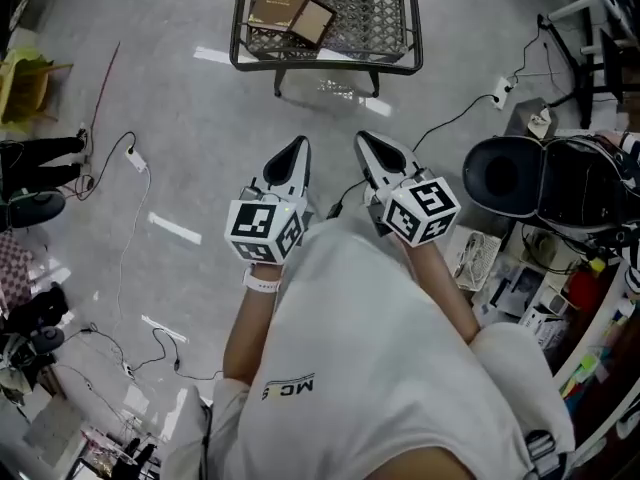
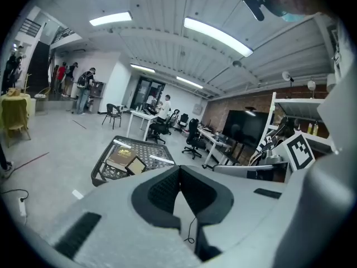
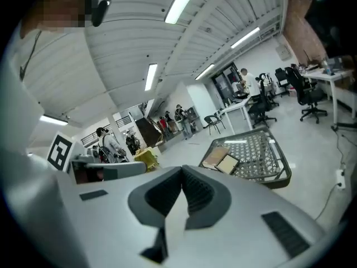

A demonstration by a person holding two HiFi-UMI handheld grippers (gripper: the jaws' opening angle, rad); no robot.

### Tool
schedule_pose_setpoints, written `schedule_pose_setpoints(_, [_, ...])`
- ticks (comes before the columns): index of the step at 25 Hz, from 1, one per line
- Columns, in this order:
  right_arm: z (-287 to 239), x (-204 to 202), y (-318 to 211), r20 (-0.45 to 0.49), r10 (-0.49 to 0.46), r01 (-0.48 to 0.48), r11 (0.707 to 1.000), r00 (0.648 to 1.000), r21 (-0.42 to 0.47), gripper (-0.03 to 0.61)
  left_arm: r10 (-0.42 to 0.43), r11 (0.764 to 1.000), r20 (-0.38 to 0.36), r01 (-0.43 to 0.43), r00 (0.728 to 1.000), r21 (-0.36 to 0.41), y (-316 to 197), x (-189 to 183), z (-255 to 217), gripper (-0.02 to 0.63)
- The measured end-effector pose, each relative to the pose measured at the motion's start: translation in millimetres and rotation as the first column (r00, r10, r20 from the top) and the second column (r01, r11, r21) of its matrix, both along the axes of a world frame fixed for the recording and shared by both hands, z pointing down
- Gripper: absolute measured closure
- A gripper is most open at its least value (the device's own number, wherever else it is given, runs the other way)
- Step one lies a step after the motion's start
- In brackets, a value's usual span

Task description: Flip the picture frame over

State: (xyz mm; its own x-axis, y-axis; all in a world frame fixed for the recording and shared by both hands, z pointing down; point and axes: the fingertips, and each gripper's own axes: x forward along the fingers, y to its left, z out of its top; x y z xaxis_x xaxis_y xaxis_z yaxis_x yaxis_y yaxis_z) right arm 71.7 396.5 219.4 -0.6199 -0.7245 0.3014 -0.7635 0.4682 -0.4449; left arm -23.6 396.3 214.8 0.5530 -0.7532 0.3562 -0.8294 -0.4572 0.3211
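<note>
A small picture frame with a dark rim lies on a low black mesh table, leaning on a brown book. Both also show far ahead in the gripper views: the frame and book on the left, the frame on the right. My left gripper and right gripper hover side by side above the floor, well short of the table. Both are shut, tips touching, with nothing between them.
Cables and a power strip lie on the grey floor. A black round case and cluttered papers sit at the right. Office chairs and desks and several people stand far off.
</note>
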Motion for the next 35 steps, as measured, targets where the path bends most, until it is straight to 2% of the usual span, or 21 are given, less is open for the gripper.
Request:
schedule_pose_setpoints(5, [-14, -13, 3, -0.008, 0.006, -0.005, 0.999, 1.0, 0.052, 0.561, 0.019, 1.0, -0.032, -0.019, 0.999, 0.013, 8, -12, -5, 0.589])
schedule_pose_setpoints(8, [-21, -34, 3, 0.029, 0.016, -0.017, 0.999, 0.999, 0.047, 0.561, 0.025, 0.999, -0.042, -0.024, 0.999, 0.024, 14, -35, -12, 0.589])
schedule_pose_setpoints(12, [-19, -61, 2, 0.01, 0.066, -0.066, 0.997, 0.998, 0.029, 0.56, 0.039, 0.999, -0.058, -0.038, 0.998, 0.013, 22, -75, -12, 0.589])
schedule_pose_setpoints(16, [-18, -82, -18, -0.014, 0.083, -0.082, 0.996, 0.996, 0.039, 0.561, 0.038, 0.999, -0.051, -0.037, 0.998, 0.023, 8, -108, -6, 0.589])
schedule_pose_setpoints(20, [-14, -84, -39, -0.025, 0.078, -0.077, 0.997, 0.997, 0.027, 0.561, 0.007, 1.0, -0.05, -0.006, 0.999, 0.009, -13, -117, 1, 0.589])
schedule_pose_setpoints(25, [7, -71, -104, -0.009, 0.07, -0.07, 0.998, 0.997, 0.0, 0.561, 0.002, 1.0, -0.042, -0.002, 0.999, -0.016, -75, -107, 17, 0.589])
schedule_pose_setpoints(28, [26, -70, -153, 0.032, 0.065, -0.063, 0.997, 0.997, -0.047, 0.561, -0.004, 0.999, 0.002, 0.004, 1.0, -0.048, -121, -108, 25, 0.589])
schedule_pose_setpoints(31, [47, -63, -206, 0.064, 0.053, -0.046, 0.994, 0.997, -0.104, 0.561, -0.005, 0.998, 0.035, 0.007, 0.999, -0.07, -175, -97, 28, 0.589])
schedule_pose_setpoints(35, [63, -54, -288, 0.048, 0.013, -0.007, 0.993, 0.999, -0.115, 0.56, -0.038, 0.995, 0.047, 0.041, 0.998, -0.086, -258, -80, 36, 0.589])
